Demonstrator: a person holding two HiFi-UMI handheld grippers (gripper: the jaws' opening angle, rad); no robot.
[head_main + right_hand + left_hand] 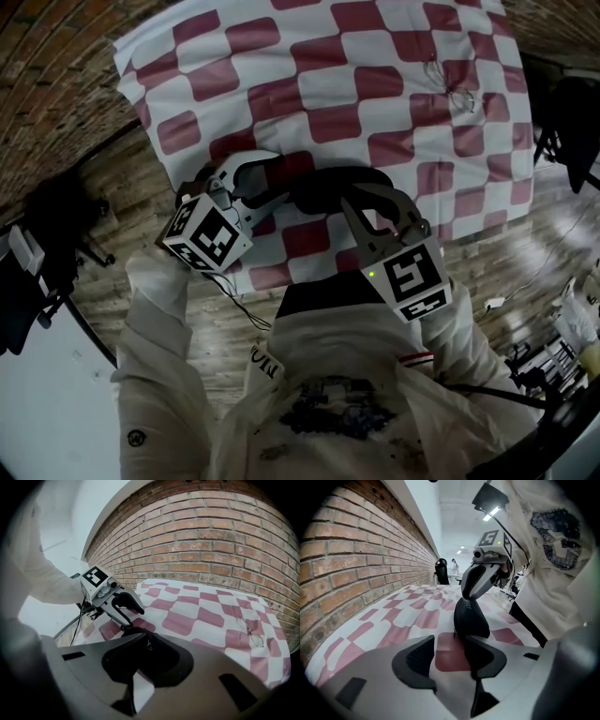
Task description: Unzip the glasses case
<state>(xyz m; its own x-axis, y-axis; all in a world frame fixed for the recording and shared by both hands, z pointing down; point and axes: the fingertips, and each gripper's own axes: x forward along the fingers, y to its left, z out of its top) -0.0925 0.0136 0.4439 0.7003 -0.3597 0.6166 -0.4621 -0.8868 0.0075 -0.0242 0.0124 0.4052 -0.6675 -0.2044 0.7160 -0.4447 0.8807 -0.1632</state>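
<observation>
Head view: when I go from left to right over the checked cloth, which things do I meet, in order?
left gripper → glasses case → right gripper → eyeglasses

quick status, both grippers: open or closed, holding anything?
Left gripper: open, nothing held; the glasses case stands just ahead of it.
Right gripper: closed on the glasses case.
</observation>
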